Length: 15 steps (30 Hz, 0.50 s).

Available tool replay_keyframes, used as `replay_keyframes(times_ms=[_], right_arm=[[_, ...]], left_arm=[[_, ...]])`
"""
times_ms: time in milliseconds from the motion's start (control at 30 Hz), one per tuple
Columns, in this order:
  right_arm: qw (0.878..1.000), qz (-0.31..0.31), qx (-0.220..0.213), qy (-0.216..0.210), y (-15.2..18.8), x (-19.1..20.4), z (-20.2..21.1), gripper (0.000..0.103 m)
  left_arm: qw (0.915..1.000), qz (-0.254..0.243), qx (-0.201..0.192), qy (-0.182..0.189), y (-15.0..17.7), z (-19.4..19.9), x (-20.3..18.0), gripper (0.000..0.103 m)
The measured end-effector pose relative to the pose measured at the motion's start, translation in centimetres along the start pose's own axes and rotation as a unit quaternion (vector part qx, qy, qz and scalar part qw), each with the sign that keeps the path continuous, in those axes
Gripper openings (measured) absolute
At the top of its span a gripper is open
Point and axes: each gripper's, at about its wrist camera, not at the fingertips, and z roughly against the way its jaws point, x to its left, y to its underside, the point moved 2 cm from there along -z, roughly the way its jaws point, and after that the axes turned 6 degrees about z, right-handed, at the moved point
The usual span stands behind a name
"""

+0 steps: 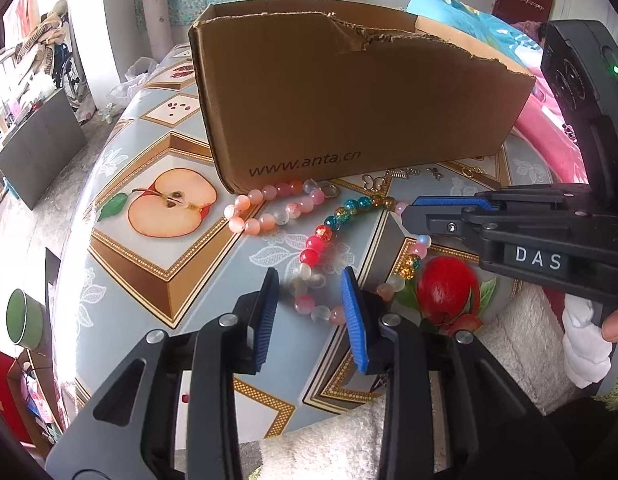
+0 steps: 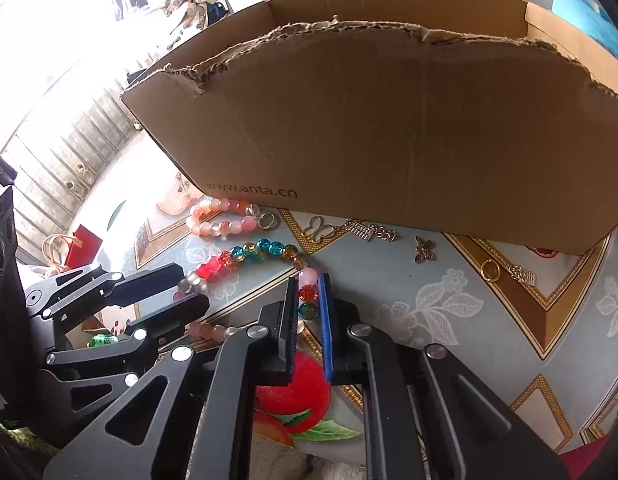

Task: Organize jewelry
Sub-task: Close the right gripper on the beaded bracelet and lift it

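A long bead strand (image 1: 341, 216) lies on the worktop (image 1: 157, 280) in front of a torn cardboard box (image 1: 349, 100). The left hand-held gripper (image 1: 311, 304) stands narrow around its pale pink beads; whether the blue pads (image 1: 269, 316) press them cannot be told. The right hand-held gripper (image 2: 307, 300) is pinched on the strand's orange and teal beads. A pink bracelet (image 2: 223, 216) and small gold charms (image 2: 371, 232) lie along the box's foot.
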Motion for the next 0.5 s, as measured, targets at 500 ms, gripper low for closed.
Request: replay_keyframes(times_ms=[500], right_arm=[[1.000,0.010,0.016,0.013,2.0,0.1,1.9,0.011]], left_arm=[[1.0000,0.002,0.000,0.002,-0.1,0.1,0.6,0.019]])
